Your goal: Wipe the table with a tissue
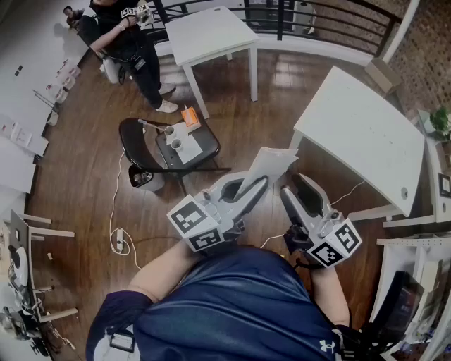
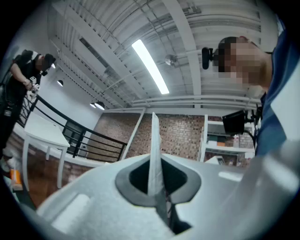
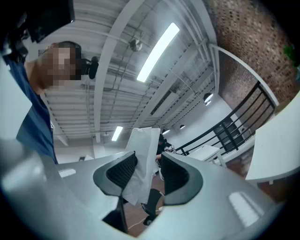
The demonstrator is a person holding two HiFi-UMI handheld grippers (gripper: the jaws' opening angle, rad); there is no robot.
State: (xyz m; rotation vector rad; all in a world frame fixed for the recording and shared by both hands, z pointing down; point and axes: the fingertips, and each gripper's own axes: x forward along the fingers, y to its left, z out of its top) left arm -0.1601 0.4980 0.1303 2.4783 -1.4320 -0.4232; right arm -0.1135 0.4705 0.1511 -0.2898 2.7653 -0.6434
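My left gripper (image 1: 259,185) is shut on a white tissue (image 1: 273,163), which sticks up and out past its tips, held in the air over the wooden floor. In the left gripper view the tissue (image 2: 153,140) shows edge-on, pinched where the jaws (image 2: 157,186) meet. My right gripper (image 1: 294,187) hovers just to the right, aimed toward the tissue, jaws apart. In the right gripper view the tissue (image 3: 143,150) hangs in the gap of the right gripper (image 3: 150,174), close to one pad, while the other pad stands clear of it. A white table (image 1: 359,130) is ahead on the right.
A second white table (image 1: 211,32) stands farther back by a black railing (image 1: 331,21). A black chair (image 1: 180,148) carrying cups and papers is ahead on the left. A person in black (image 1: 127,35) stands at the far left. A power strip (image 1: 120,241) and cable lie on the floor.
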